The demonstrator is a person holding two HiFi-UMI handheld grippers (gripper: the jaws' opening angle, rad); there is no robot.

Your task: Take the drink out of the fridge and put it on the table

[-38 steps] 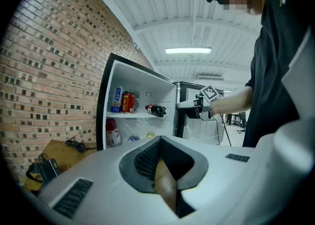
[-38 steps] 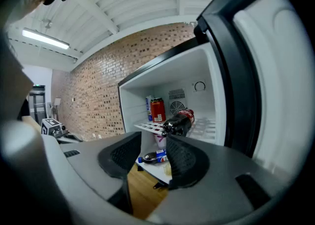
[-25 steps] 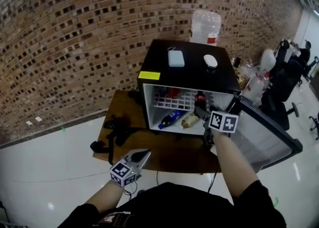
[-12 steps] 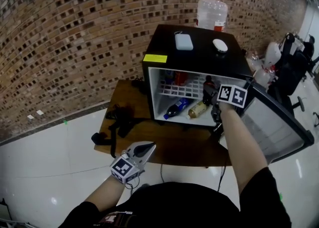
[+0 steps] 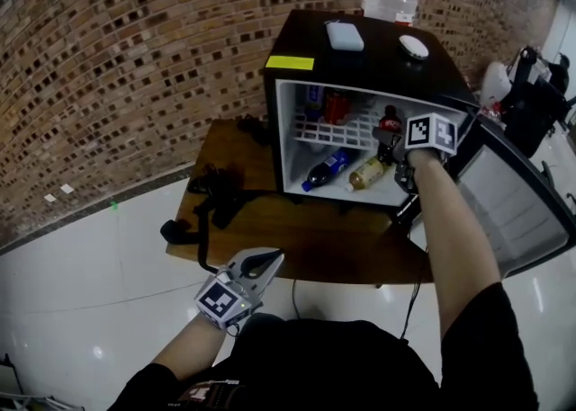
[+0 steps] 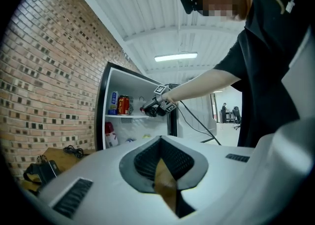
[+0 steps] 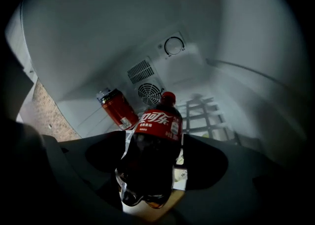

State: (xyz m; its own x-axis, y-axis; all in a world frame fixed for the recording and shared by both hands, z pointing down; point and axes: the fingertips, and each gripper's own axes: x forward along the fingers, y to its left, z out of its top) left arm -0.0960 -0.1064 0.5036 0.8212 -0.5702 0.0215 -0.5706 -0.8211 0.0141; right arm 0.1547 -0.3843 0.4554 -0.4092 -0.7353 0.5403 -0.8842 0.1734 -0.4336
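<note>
The right gripper [image 7: 153, 162] has its jaws closed against the sides of a cola bottle [image 7: 151, 155], which fills the gap between them, its red label and red cap pointing away from the jaws. In the head view this bottle [image 5: 389, 121] stands upright just ahead of the right gripper [image 5: 397, 145], inside the open front of the black mini fridge [image 5: 360, 51], at the height of the white wire shelf [image 5: 346, 135]. Beyond the jaws and to their left a red can [image 7: 117, 108] stands at the back of the fridge. Below the jaws, on the fridge floor, lie a blue-labelled bottle [image 5: 326, 169] and a pale amber one [image 5: 367, 173].

The left gripper [image 6: 165, 172] has its jaws pressed together with nothing between them. It hangs low, off the near edge of the wooden worktop [image 5: 297, 252], its tips [image 5: 258, 267] pointing towards the fridge, well apart from it.
</note>
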